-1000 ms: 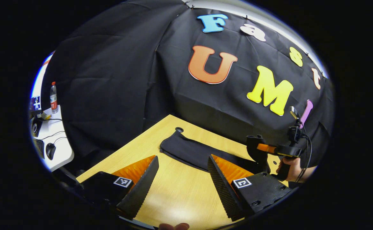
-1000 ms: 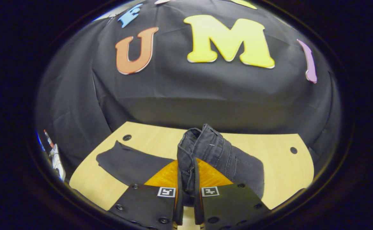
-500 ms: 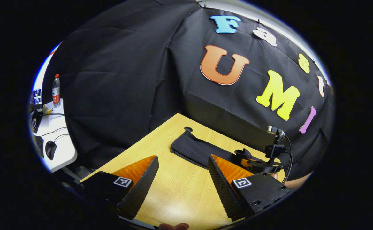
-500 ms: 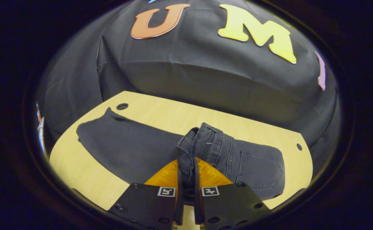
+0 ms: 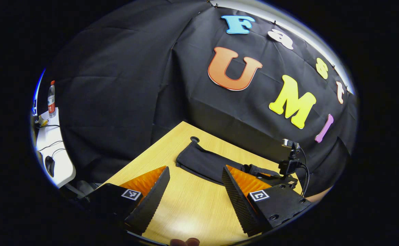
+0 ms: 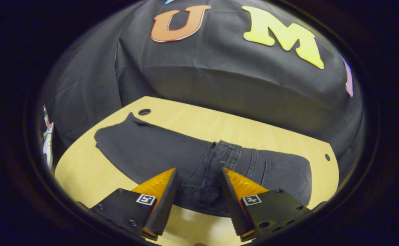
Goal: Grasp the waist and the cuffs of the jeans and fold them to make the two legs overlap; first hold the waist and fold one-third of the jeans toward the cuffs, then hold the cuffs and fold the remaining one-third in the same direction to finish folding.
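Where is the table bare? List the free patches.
Bare wood lies between the jeans and the table's near edge, beside the cuffs, and behind the jeans toward the cloth wall. It is crowded where the open right gripper sits over the waist.

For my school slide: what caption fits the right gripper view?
Open right gripper above jeans, waist folded over, on a wooden table.

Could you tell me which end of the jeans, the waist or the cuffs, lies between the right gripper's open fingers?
The waist: its seamed band, folded onto the legs, lies between the right gripper fingers. The cuffs lie far off by the table's hole.
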Tool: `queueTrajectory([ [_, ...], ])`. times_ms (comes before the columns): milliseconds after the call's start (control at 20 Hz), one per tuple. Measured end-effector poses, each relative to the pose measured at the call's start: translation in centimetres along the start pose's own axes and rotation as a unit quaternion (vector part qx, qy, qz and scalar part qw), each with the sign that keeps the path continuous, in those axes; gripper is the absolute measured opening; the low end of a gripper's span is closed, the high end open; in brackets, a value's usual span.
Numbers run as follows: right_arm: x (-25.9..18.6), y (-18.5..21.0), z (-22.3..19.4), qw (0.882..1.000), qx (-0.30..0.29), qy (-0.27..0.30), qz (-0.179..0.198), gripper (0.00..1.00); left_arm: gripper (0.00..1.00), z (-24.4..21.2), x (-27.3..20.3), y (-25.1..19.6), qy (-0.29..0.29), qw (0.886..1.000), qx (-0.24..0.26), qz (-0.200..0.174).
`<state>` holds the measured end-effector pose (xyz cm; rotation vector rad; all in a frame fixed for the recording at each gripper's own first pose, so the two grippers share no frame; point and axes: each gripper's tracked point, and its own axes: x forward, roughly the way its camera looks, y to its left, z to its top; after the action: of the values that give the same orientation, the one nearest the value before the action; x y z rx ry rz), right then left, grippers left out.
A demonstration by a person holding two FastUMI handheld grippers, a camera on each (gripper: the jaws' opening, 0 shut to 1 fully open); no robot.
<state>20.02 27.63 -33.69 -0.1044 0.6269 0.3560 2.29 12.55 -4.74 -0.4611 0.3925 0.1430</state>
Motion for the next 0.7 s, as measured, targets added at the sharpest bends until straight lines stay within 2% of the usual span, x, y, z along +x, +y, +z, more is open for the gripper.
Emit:
queueTrajectory([
  [250, -6.0, -0.5, 2.8, 0.999, 0.031, -0.035, 0.02, 0.78, 0.99, -0.3, 1.8, -0.1, 0.004, 1.0, -0.007, -0.022],
  [300, -7.6, -1.0, 3.3, 0.998, 0.033, -0.042, 0.022, 0.83, 0.99, -0.5, 2.4, -0.2, 0.007, 0.999, -0.02, -0.028],
  [350, -9.2, -1.5, 3.5, 0.998, 0.036, -0.044, 0.027, 0.82, 0.99, -0.7, 3.2, -0.4, 0.009, 0.999, -0.039, -0.036],
  [400, -10.9, -2.1, 3.4, 0.998, 0.039, -0.041, 0.026, 0.89, 0.99, -1.3, 4.0, -0.6, 0.017, 0.997, -0.059, -0.044],
  [500, -14.4, -3.4, 3.5, 0.998, 0.043, -0.045, 0.026, 0.89, 0.99, -2.6, 5.9, -0.7, 0.03, 0.992, -0.102, -0.061],
  [550, -16.1, -4.5, 3.6, 0.998, 0.04, -0.051, 0.022, 0.89, 0.99, -3.4, 7.0, -0.8, 0.04, 0.989, -0.124, -0.067],
  [600, -17.8, -5.4, 3.8, 0.998, 0.036, -0.055, 0.016, 0.94, 0.99, -4.3, 8.1, -0.9, 0.052, 0.985, -0.15, -0.073],
  [700, -20.9, -7.7, 4.3, 0.997, 0.039, -0.064, 0.002, 0.91, 0.99, -5.2, 10.4, -1.0, 0.063, 0.974, -0.202, -0.08],
])
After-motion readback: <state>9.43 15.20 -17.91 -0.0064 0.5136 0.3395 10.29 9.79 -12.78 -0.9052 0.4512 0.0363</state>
